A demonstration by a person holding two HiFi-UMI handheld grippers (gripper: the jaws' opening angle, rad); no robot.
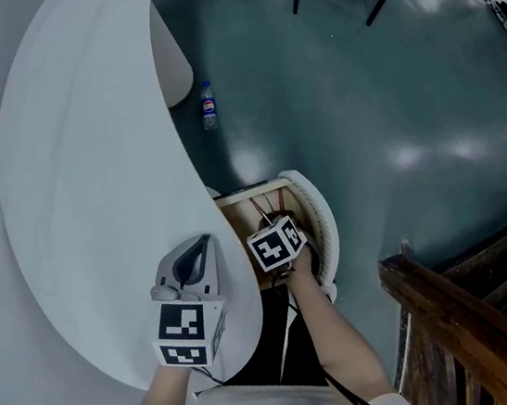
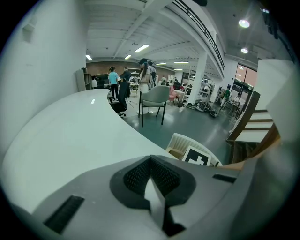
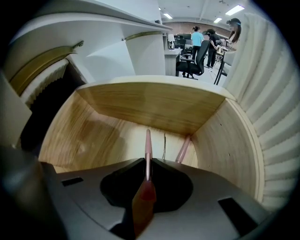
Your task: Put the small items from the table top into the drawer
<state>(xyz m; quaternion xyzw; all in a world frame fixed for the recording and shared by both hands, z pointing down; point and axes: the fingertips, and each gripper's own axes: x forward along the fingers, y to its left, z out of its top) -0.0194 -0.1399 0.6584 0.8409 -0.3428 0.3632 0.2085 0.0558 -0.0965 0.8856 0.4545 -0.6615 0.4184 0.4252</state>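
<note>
The drawer [image 1: 316, 213] stands pulled out from under the white curved table top [image 1: 71, 171]; it has a ribbed white front and a wooden inside [image 3: 140, 105]. My right gripper [image 1: 272, 224] reaches down into it, shut on a thin pink pen [image 3: 148, 152] that sticks out past the jaws [image 3: 147, 177]. A second pink pen [image 3: 183, 149] lies in the drawer's far right corner, beside a thin dark stick [image 3: 164, 146]. My left gripper [image 1: 196, 250] rests over the table top near its edge, shut with nothing between its pads [image 2: 151, 177]. No small items show on the table [image 2: 70, 136].
A water bottle [image 1: 209, 106] lies on the green floor beyond the table. A wooden stair rail [image 1: 454, 309] stands to the right. Chairs [image 2: 154, 99] and people stand far off in the hall.
</note>
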